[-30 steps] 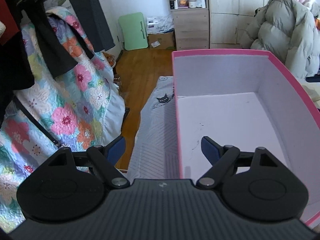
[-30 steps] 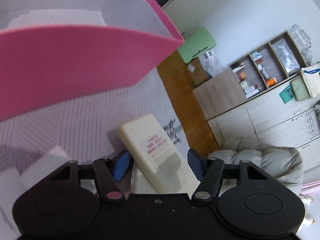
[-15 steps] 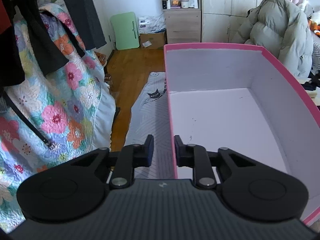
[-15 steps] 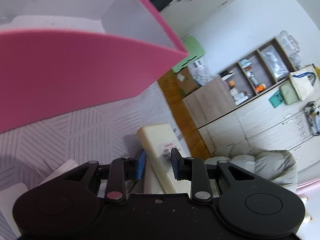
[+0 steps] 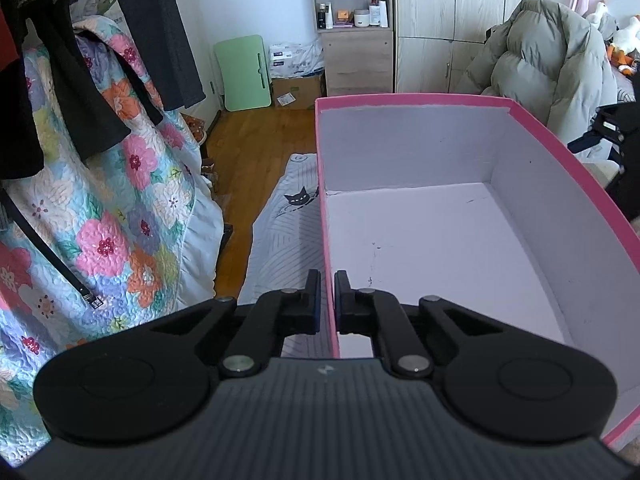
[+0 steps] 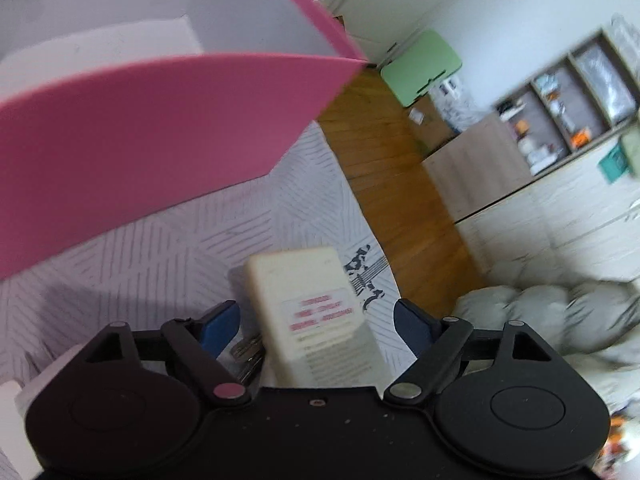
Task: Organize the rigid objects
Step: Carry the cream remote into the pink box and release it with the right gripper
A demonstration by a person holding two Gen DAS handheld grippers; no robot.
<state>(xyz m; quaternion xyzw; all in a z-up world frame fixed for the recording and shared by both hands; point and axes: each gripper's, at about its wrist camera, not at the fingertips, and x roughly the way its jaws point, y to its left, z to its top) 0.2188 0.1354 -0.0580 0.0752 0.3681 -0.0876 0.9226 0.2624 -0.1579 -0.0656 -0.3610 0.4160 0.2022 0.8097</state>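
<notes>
A large pink box (image 5: pixel 440 101) with a white, empty inside stands on a grey striped bed cover. My left gripper (image 5: pixel 327 294) is shut on the box's left wall near its front corner. In the right wrist view the same pink box (image 6: pixel 140 140) fills the upper left. My right gripper (image 6: pixel 316 320) is open, with a cream rectangular block (image 6: pixel 308 308) bearing a red-lettered label lying between its fingers. A bunch of keys (image 6: pixel 248 356) lies beside the block, by the left finger. The right gripper's black body (image 5: pixel 616 136) shows beyond the box's right wall.
A floral quilt (image 5: pixel 100 216) and dark clothes hang at the left. A puffy grey coat (image 5: pixel 552 64) lies behind the box. The bed cover (image 6: pixel 160 248) ends at a wooden floor (image 5: pixel 256 140). White flat things (image 6: pixel 8 400) lie at the right view's lower left.
My left gripper closed from wide open onto the box's left wall. My right gripper closed around the cream block half a second ago and has now opened wide again; the block stays between its fingers.
</notes>
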